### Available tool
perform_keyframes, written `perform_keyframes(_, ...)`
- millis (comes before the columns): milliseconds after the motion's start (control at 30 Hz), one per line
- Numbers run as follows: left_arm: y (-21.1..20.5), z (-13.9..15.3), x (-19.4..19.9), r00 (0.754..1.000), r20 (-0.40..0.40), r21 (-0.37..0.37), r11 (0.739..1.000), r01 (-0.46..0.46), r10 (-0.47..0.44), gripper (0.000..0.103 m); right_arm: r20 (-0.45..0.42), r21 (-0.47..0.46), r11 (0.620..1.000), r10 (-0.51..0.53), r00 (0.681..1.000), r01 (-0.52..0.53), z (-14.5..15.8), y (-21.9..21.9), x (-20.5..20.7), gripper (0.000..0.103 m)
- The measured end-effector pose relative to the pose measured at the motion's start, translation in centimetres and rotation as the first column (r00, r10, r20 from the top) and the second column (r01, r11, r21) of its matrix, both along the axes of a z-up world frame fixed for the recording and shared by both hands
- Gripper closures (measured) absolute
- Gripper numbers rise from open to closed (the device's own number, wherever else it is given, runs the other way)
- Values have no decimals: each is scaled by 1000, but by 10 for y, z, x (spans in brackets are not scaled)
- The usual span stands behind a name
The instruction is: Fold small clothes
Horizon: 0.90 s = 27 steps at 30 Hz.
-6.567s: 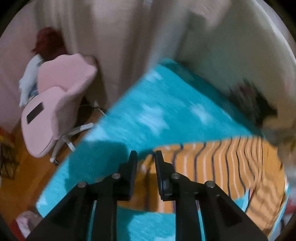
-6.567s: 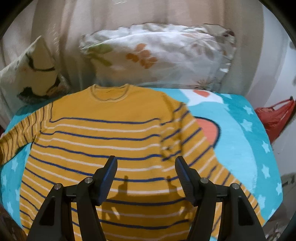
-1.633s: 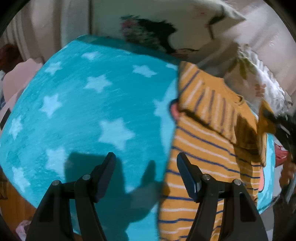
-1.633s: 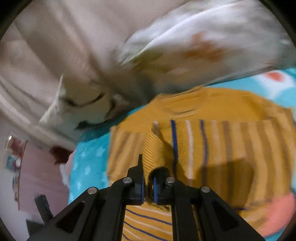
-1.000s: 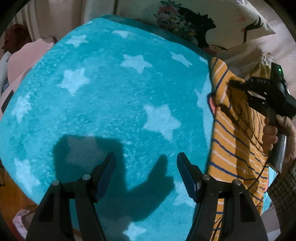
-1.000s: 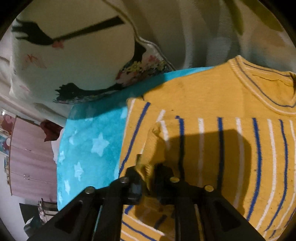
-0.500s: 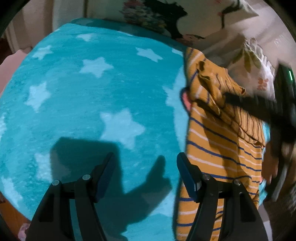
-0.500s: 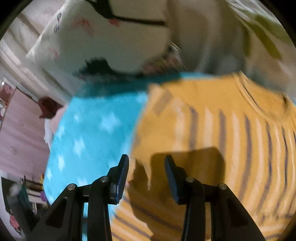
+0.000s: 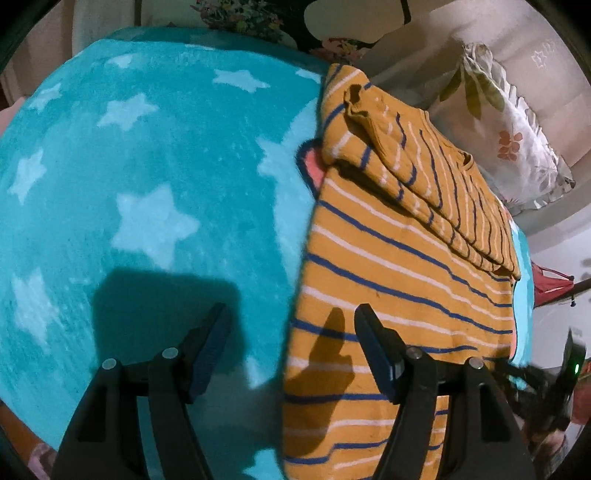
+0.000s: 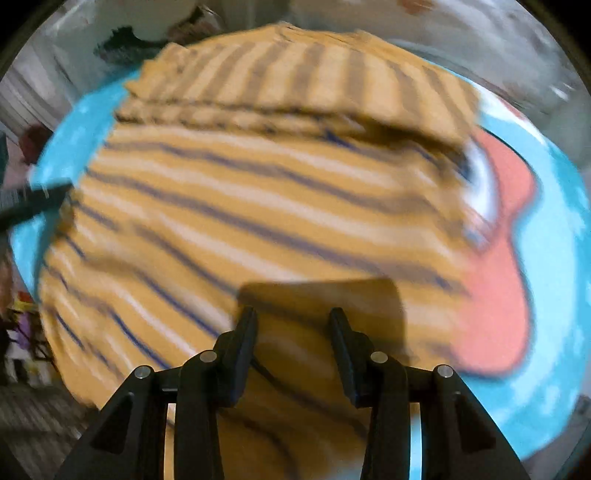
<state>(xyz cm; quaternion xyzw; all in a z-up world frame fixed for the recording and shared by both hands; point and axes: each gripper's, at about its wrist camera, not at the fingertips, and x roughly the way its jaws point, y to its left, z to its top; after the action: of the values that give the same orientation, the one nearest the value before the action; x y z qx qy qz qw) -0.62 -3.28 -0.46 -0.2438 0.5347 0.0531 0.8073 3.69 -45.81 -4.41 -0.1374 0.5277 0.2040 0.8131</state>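
Note:
A mustard sweater [image 9: 388, 258] with blue and white stripes lies flat on a turquoise star blanket [image 9: 147, 166]. Both sleeves [image 9: 424, 177] are folded across its chest. My left gripper [image 9: 291, 314] hangs over the sweater's left edge near the hem. Its jaws are opening and nothing is between them. In the blurred right wrist view, my right gripper [image 10: 293, 314] stands open and empty above the lower body of the sweater [image 10: 258, 206]. A dark finger [image 10: 33, 203] of the left gripper shows at that view's left edge.
A floral pillow [image 9: 509, 129] and a pillow with a dark print [image 9: 295, 33] lie beyond the collar. A red bag [image 9: 550, 284] sits off the bed's far side. The blanket [image 10: 554, 258] carries a coral patch [image 10: 498, 277] beside the sweater.
My right gripper let go of the sleeve cuff, opened, and swept back from the collar end to the sweater's lower body. My left gripper shifted right to the sweater's edge.

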Motion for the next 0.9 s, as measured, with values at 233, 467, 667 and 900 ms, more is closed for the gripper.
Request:
perform_keyframes(233,-29,-3,-23,1000,8,-31,999,-16,17,24,7,-12,990,-139,990,139,1,-114,-27,43)
perform_keyframes(467,-58,-5,-60,1000,25,-99,995,-11,13,23,-175,418,899,-62,983,131,-9,-134,-28,43)
perform_keyframes(667,-67,-11,-96,999,39,-258,966,-18,29,43,-237,588,796,-3,971,146,-22,-147,-35,40)
perform_keyframes(900,-68,-20,-117,993,44,-339,937,-89,110,58,-305,675,732,172,937,86,-45,-106,-55,43)
